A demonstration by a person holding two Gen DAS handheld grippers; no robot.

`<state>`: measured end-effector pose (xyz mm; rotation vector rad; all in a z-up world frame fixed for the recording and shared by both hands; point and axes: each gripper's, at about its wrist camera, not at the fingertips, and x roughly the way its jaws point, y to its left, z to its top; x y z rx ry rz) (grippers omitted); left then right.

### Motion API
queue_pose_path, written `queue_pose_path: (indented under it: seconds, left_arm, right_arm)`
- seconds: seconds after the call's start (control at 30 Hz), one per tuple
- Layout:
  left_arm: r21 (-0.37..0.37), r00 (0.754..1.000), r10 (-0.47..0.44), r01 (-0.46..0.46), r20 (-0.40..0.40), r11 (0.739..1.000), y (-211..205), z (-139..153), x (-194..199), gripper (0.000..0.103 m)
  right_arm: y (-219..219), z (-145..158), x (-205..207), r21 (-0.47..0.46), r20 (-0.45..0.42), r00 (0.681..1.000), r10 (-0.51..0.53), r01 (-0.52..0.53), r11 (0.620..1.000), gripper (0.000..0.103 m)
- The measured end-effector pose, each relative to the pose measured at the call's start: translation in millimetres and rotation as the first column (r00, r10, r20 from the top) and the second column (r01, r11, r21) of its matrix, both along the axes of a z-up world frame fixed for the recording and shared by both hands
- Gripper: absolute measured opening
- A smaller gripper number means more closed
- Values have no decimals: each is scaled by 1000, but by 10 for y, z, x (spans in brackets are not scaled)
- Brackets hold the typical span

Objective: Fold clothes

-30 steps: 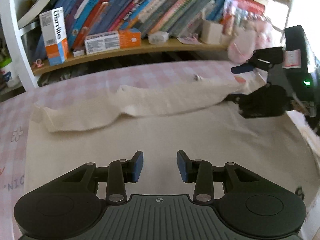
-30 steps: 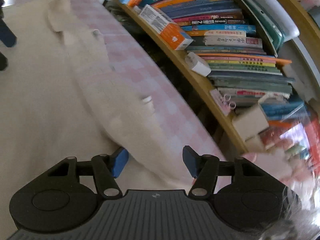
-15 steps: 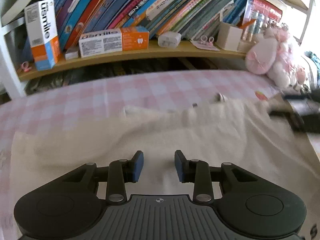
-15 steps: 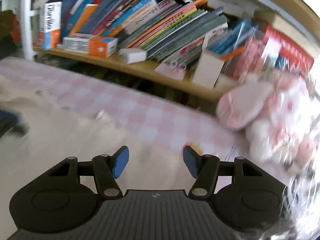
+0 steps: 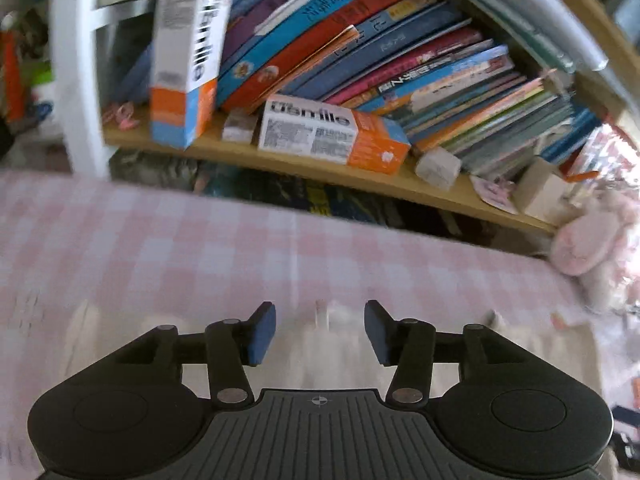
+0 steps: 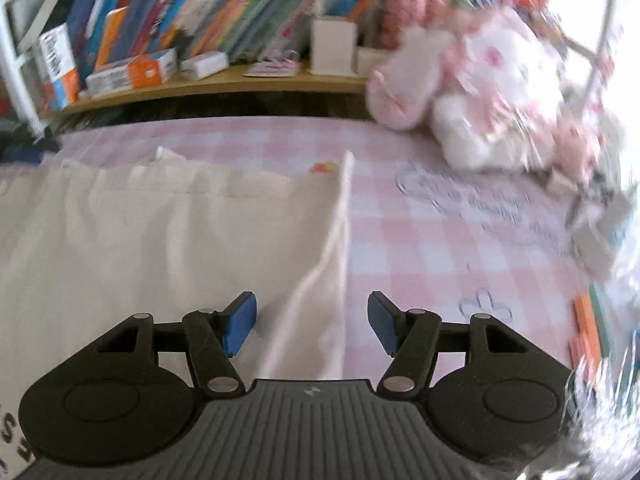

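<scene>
Previously rumpled cream garment (image 6: 168, 240) now flat

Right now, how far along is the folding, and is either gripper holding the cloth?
Done: the cream garment lies flat on the pink checked cover, one layer apparently turned over along its right edge. In hand: nothing; the left gripper and right gripper are both open, the right one over that edge. Left: the remaining folds; the garment is not yet a compact bundle.
</scene>
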<state>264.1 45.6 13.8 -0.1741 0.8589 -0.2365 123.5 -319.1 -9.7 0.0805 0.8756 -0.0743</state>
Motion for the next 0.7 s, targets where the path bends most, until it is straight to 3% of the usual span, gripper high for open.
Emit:
queue_pose_path:
  seconds: [0.17,0.3,0.5,0.63,0.7]
  left_arm:
    - [131,998,-65,63,15,989,-2,50,-968,49]
    - [244,999,-40,32,29,969,60,79,-1680,50]
    - [300,996,81,-89,42,950,332,162,-2199,50]
    - [290,984,174,-175,31,941,572,207,-2309,50]
    - [249,970,242,-241,28,938,724,224,-2340,50]
  right_arm:
    - [-92,28,-265,103,-34,999,-7,11,995,59]
    - [-151,49,-487,184,-61,998,-5,16,983,59]
    - [-129,51,-877,247,-105,994,20,7,969,59]
    - [-97,39,-1045,258,-126,991,37,-4,966,57]
    - [-97,41,-1118,262,-136,990,39,-2,965,57]
